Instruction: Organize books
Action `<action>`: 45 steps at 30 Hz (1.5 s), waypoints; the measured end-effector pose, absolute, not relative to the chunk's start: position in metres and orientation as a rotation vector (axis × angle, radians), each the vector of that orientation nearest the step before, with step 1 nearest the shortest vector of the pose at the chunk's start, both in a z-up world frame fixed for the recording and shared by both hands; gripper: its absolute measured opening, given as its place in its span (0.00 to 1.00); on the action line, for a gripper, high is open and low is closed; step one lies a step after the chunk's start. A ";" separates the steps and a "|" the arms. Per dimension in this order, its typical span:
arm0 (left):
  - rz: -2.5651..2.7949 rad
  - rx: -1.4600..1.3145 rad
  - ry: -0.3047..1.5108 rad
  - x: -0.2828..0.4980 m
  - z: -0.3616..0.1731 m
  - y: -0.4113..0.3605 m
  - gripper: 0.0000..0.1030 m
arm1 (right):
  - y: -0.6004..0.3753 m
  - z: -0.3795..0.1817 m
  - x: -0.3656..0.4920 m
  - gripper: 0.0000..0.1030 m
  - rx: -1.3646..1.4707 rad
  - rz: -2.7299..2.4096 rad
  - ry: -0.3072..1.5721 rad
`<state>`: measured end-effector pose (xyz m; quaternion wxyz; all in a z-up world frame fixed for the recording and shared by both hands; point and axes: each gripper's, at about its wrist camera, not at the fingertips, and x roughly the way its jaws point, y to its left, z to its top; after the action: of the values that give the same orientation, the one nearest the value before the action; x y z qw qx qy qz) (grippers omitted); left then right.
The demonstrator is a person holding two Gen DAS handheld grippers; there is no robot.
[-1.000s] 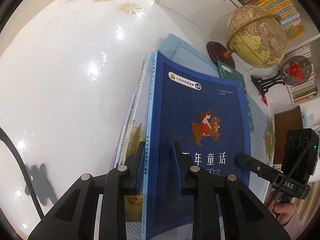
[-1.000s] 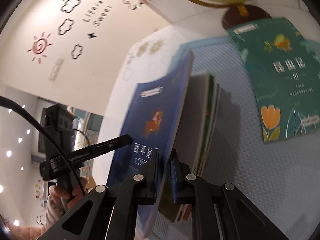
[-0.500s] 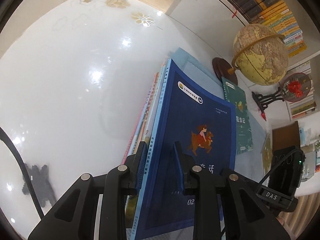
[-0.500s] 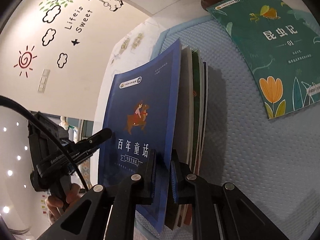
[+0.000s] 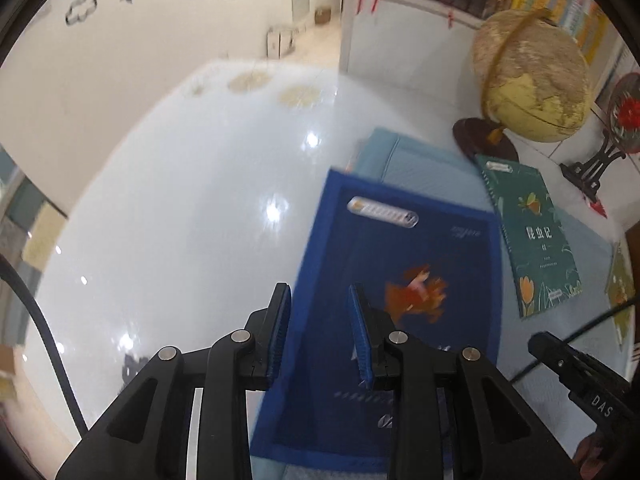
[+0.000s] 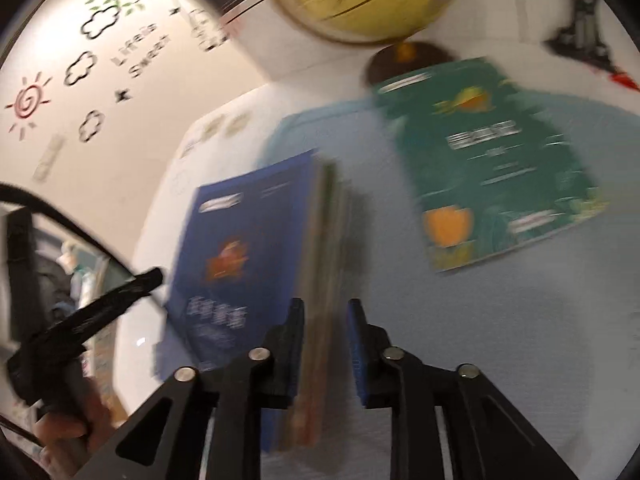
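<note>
Letting go, both grippers, left (image 5: 320,334) and right (image 6: 325,346), were opening around the blue book (image 5: 400,304) and the pile (image 6: 320,280). The pile could slide and bump the green book (image 6: 500,176) at 1 o'clock.

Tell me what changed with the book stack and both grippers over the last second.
Both grippers let go of the stack of books: the left gripper and right gripper had clamped its near edge, and now their jaws are opening and drawing back. The blue book, on top, has settled flatter onto the mat. The green book and globe stayed put.
</note>
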<state>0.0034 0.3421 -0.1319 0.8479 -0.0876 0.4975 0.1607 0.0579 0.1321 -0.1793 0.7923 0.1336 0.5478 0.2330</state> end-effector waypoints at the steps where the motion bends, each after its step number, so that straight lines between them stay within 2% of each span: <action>1: 0.314 -0.189 1.036 0.007 -0.133 0.337 0.27 | 0.127 -0.181 0.059 0.22 0.251 0.465 1.171; 14: 0.184 -0.177 0.970 0.026 -0.154 0.305 0.27 | 0.074 -0.209 0.084 0.22 0.036 0.268 1.094; 25: 0.170 -0.156 0.973 0.026 -0.156 0.289 0.27 | 0.070 -0.219 0.084 0.22 0.109 0.263 1.083; 35: 0.081 -0.235 1.057 0.048 -0.160 0.221 0.27 | 0.016 -0.201 0.102 0.22 0.154 0.282 1.022; 37: 0.041 -0.231 1.073 0.049 -0.166 0.202 0.27 | 0.001 -0.195 0.107 0.35 0.129 0.292 0.994; 38: 0.029 -0.224 1.072 0.050 -0.168 0.195 0.27 | -0.007 -0.191 0.110 0.54 0.106 0.296 0.969; 39: 0.028 -0.216 1.072 0.052 -0.170 0.189 0.27 | -0.019 -0.188 0.115 0.59 0.084 0.309 0.924; 41: 0.058 -0.228 1.077 0.059 -0.175 0.181 0.27 | -0.033 -0.184 0.122 0.59 0.054 0.343 0.859; 44: 0.081 -0.324 1.091 0.080 -0.183 0.176 0.27 | -0.045 -0.193 0.147 0.58 0.013 0.449 0.863; 45: 0.101 -0.345 1.091 0.087 -0.186 0.175 0.27 | -0.048 -0.199 0.156 0.49 0.016 0.472 0.883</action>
<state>0.0867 0.1753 -0.1856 0.8396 -0.1632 0.5159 0.0476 0.1556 -0.0481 -0.1989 0.8772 0.0078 0.4235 0.2261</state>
